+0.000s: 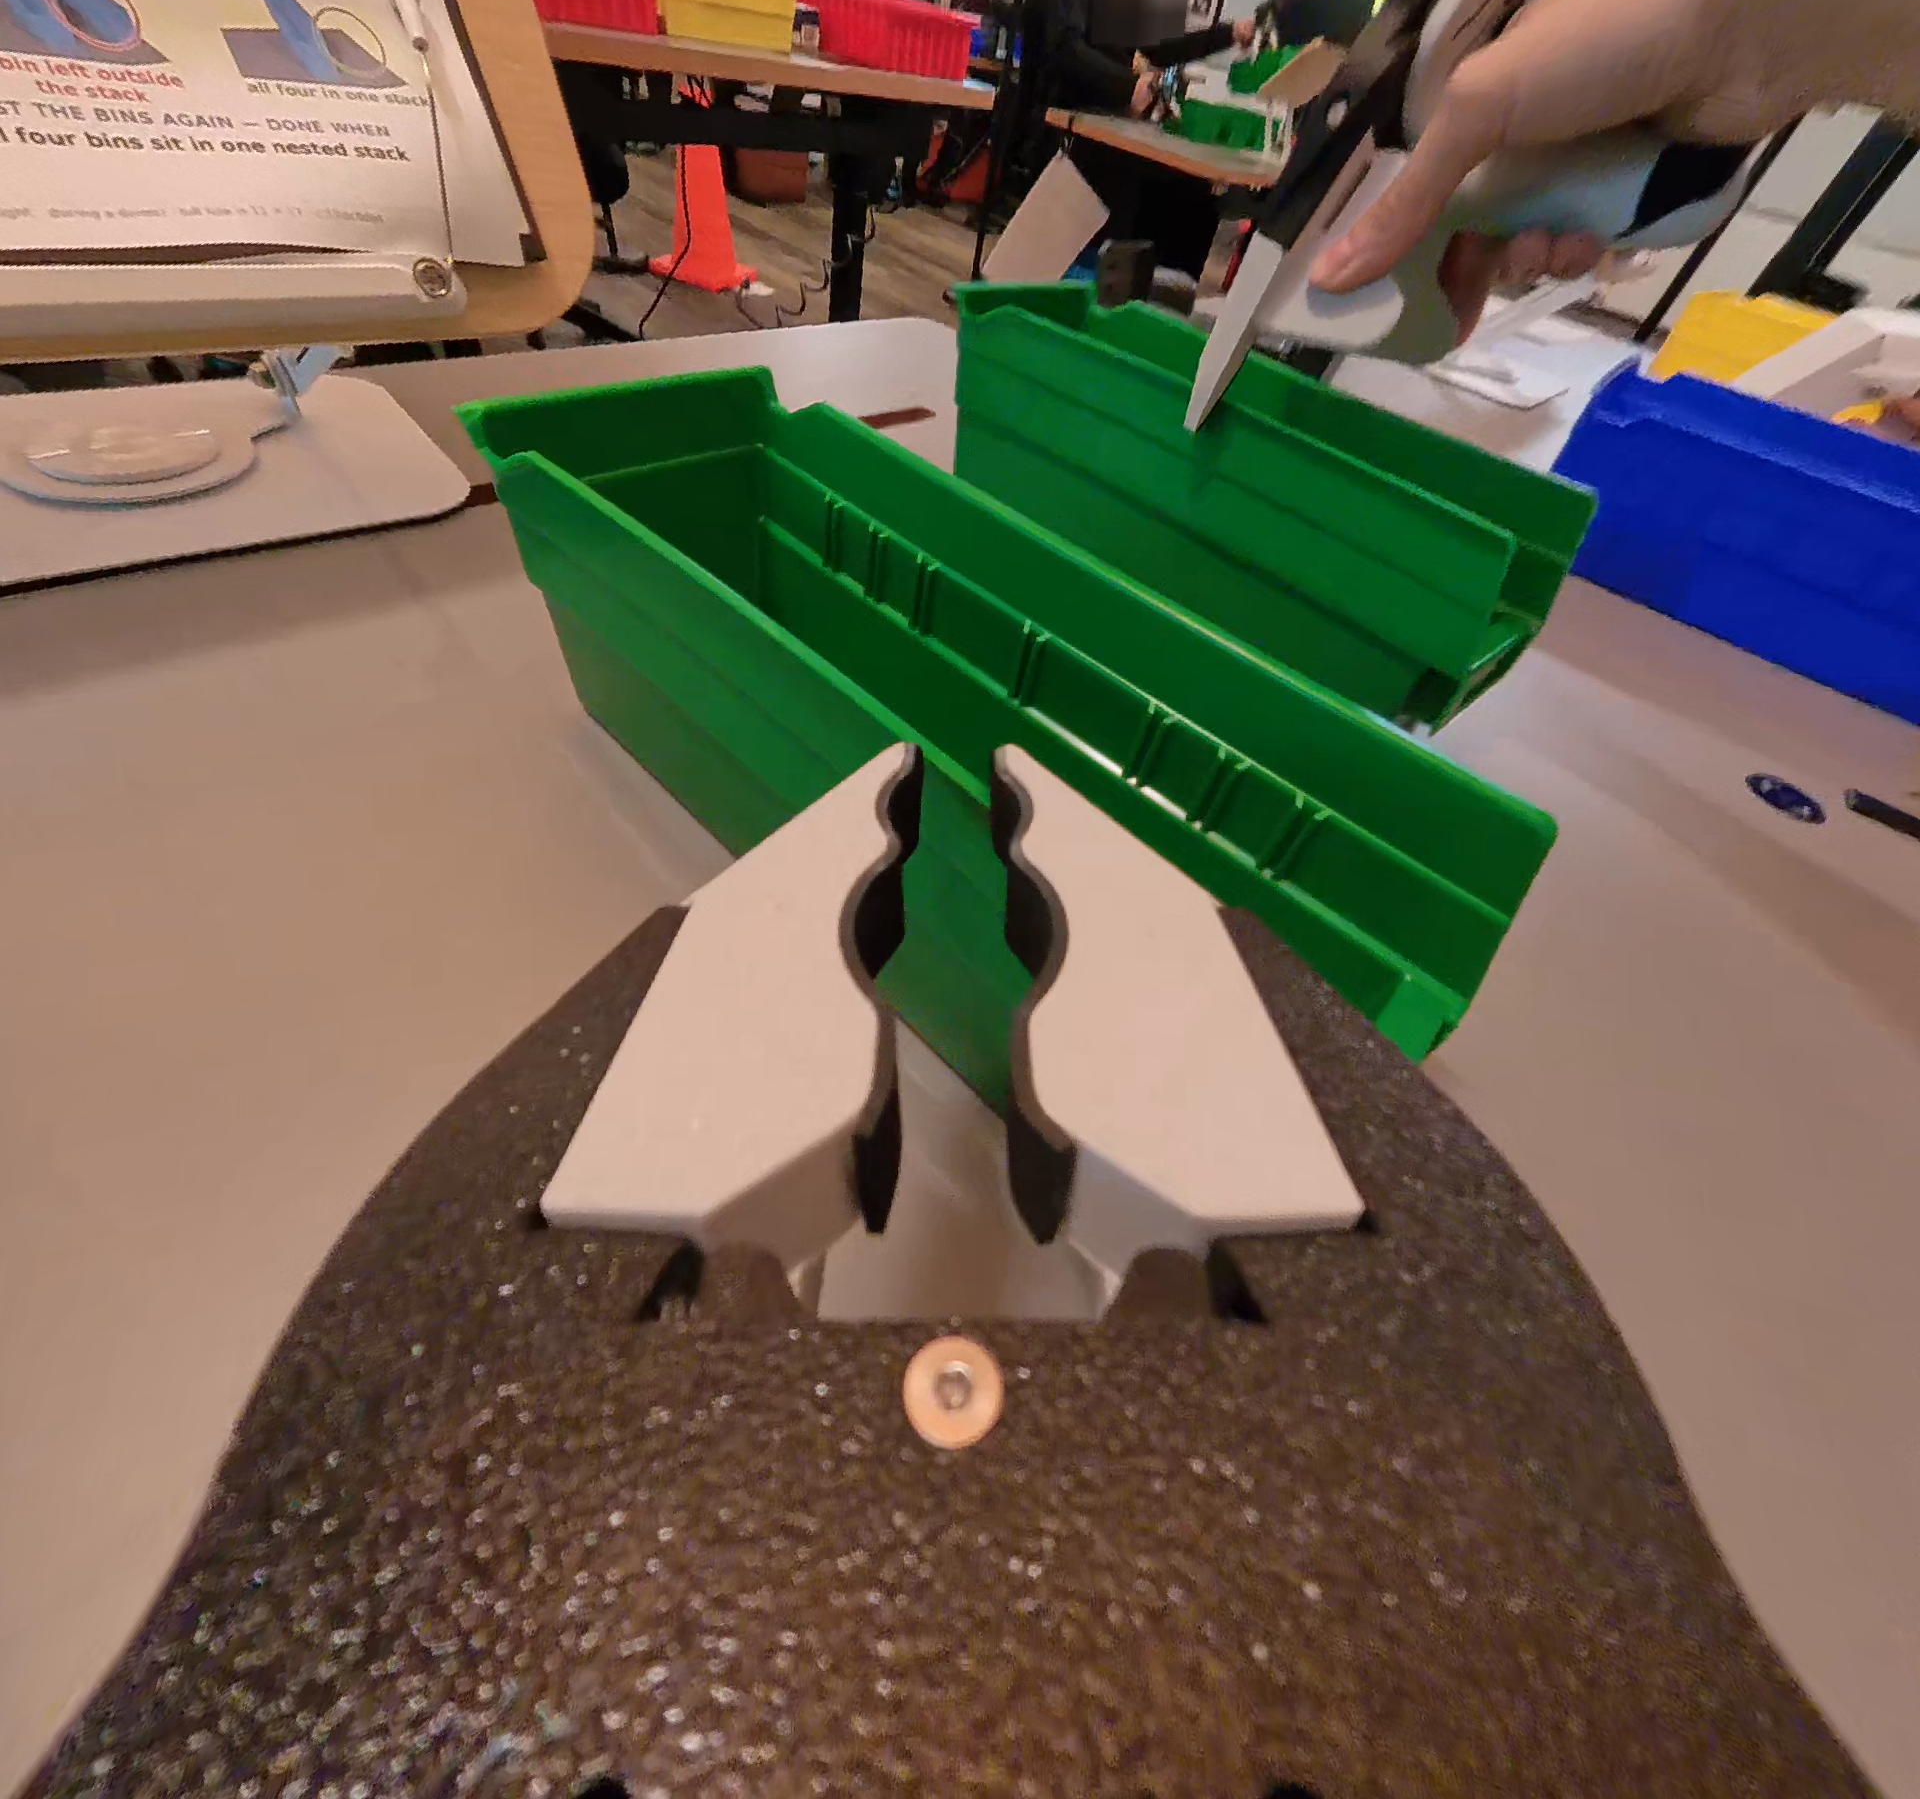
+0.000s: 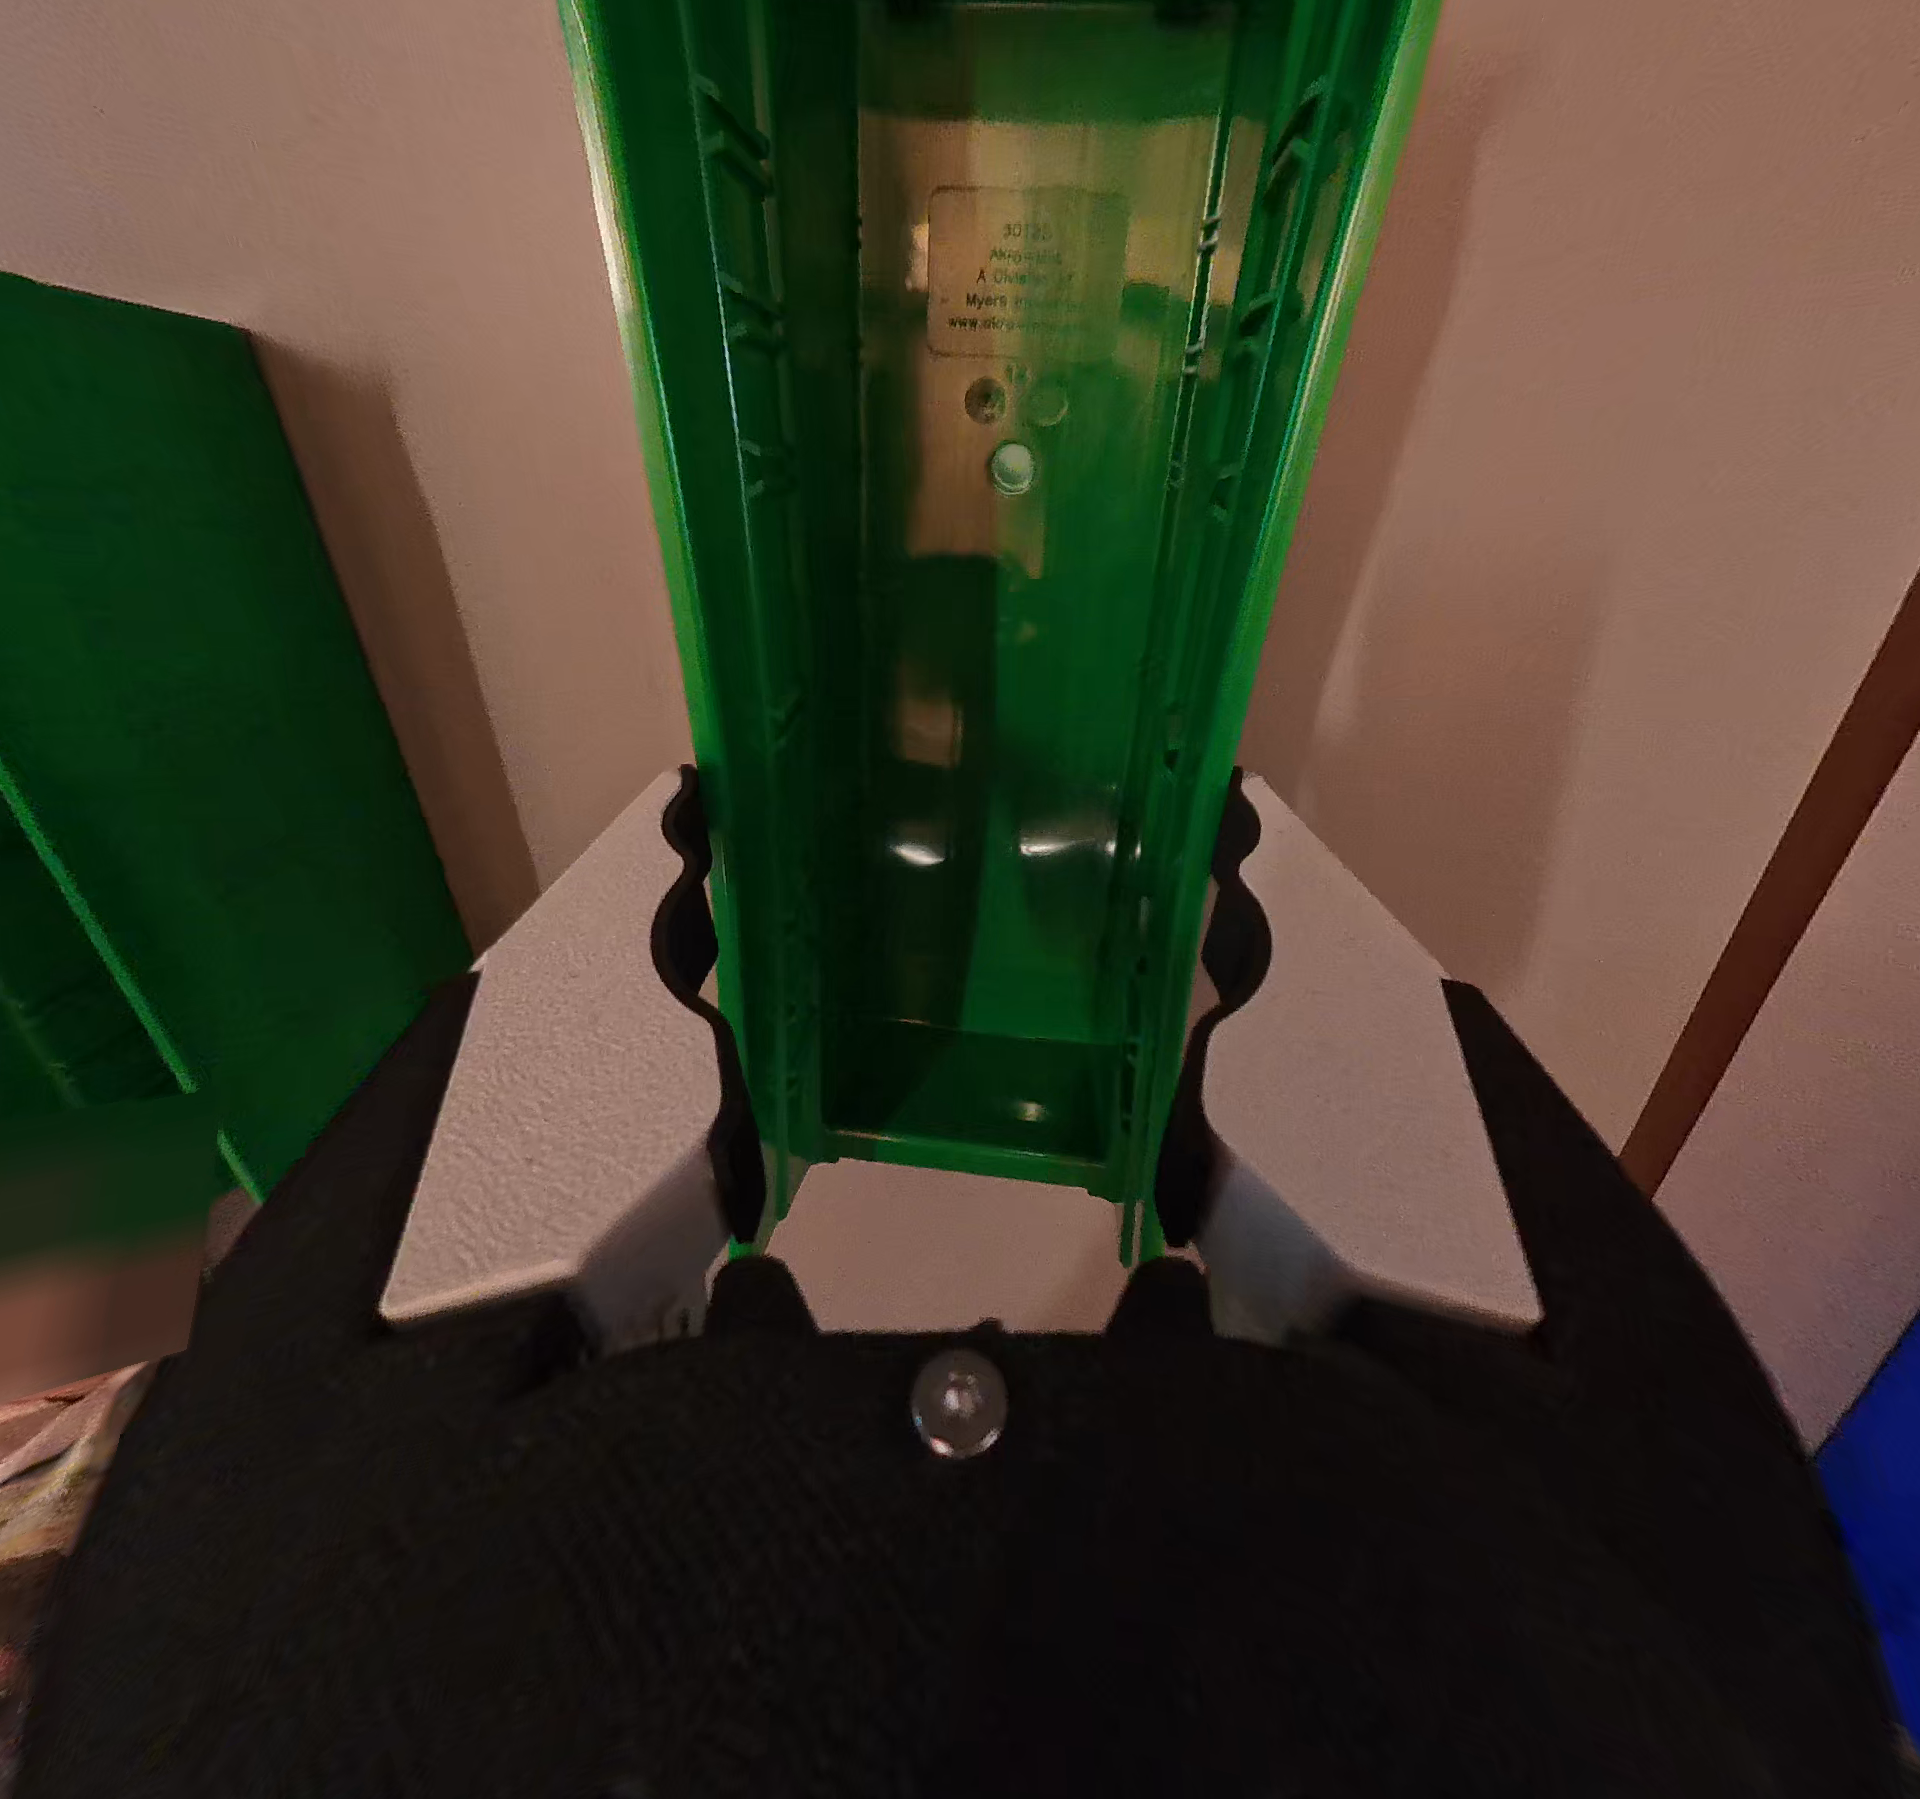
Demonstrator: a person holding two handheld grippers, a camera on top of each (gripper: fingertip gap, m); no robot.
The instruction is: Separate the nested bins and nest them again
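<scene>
- The left gripper (image 1: 956,814) is pinched shut on the near long wall of the green bin stack (image 1: 997,648), which rests on the grey table (image 1: 260,814) toward its middle, open side up, with ledges stepped along its wall like nested rims.
- The right gripper (image 2: 956,1011), held in a person's hand (image 1: 1621,87), is clamped across the width of a lifted green bin (image 2: 997,502), one finger on each outer long wall.
- From the left wrist view that lifted bin hangs tilted above the table's far side, just behind the stack and apart from it.
- This looks like the separating step, with one bin pulled free; how many are left nested I cannot tell.
- Next, I would expect the free bin to be set down on bare table beside the stack while the left gripper holds the stack steady.
- Blue bins (image 1: 1745,523) sit past the table's right edge.
</scene>
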